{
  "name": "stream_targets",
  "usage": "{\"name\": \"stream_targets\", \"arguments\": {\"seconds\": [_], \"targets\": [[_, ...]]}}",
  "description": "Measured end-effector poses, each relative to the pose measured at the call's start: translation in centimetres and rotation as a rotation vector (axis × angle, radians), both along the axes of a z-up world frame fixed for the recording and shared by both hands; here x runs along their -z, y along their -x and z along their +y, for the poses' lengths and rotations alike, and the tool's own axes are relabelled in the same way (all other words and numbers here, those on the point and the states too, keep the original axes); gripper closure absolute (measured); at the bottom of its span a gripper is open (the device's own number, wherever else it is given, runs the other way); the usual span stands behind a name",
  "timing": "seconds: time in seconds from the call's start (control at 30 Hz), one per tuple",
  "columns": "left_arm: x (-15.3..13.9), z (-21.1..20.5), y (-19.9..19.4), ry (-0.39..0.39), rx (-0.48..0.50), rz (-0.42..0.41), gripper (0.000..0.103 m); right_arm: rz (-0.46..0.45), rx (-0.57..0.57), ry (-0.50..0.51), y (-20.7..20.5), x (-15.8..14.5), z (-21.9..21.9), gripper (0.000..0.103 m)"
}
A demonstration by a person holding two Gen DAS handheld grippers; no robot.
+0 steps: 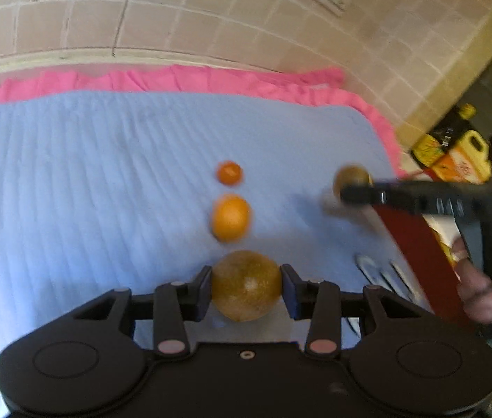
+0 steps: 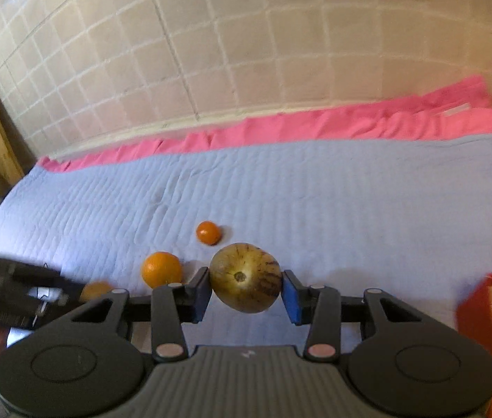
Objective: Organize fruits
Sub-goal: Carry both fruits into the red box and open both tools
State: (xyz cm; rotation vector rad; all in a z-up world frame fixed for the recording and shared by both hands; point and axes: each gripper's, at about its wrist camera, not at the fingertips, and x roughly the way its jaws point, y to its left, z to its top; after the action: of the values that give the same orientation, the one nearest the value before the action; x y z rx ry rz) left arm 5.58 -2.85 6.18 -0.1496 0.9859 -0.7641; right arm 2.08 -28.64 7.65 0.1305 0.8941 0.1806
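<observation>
Midway, each gripper, left (image 1: pixel 246 287) and right (image 2: pixel 246 284), clamps a melon (image 1: pixel 246 285), two oranges (image 1: pixel 231 217) lined up ahead.

Lt-blue ribbed cloth (image 2: pixel 315 191) w/ pink edging (image 2: pixel 315 123), two orange oranges (image 2: pixel 161 269), beige tiled wall (image 2: pixel 211 52).

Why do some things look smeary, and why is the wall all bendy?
Left wrist view: the other gripper and the hand behind it are smeared by motion; the two oranges are a bit soft. Right wrist view: the striped fruit in the jaws is sharp, the red box blurs. Both views: the fisheye lens curves the tiled wall.
</observation>
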Motion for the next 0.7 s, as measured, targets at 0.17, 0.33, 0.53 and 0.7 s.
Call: {"name": "stream_targets", "arguments": {"seconds": [0.17, 0.33, 0.53, 0.7], "targets": [[-2.0, 1.2, 3.4, -0.001, -0.018, -0.049, 0.054, -0.058, 0.073, 0.020, 3.6, -3.4, -2.4, 0.058], [-6.1, 1.3, 4.6, 0.015, -0.001, -0.164, 0.054, -0.129, 0.183, 0.074, 8.3, -7.2, -5.6, 0.058], [-11.4, -1.8, 5.3, 0.055, 0.102, -0.327, 0.054, -0.217, 0.348, 0.177, 14.4, -12.0, -9.6, 0.058], [-14.7, -7.2, 4.7, 0.071, 0.215, -0.422, 0.054, -0.264, 0.476, 0.261, 18.7, -14.7, -12.4, 0.058]]}}
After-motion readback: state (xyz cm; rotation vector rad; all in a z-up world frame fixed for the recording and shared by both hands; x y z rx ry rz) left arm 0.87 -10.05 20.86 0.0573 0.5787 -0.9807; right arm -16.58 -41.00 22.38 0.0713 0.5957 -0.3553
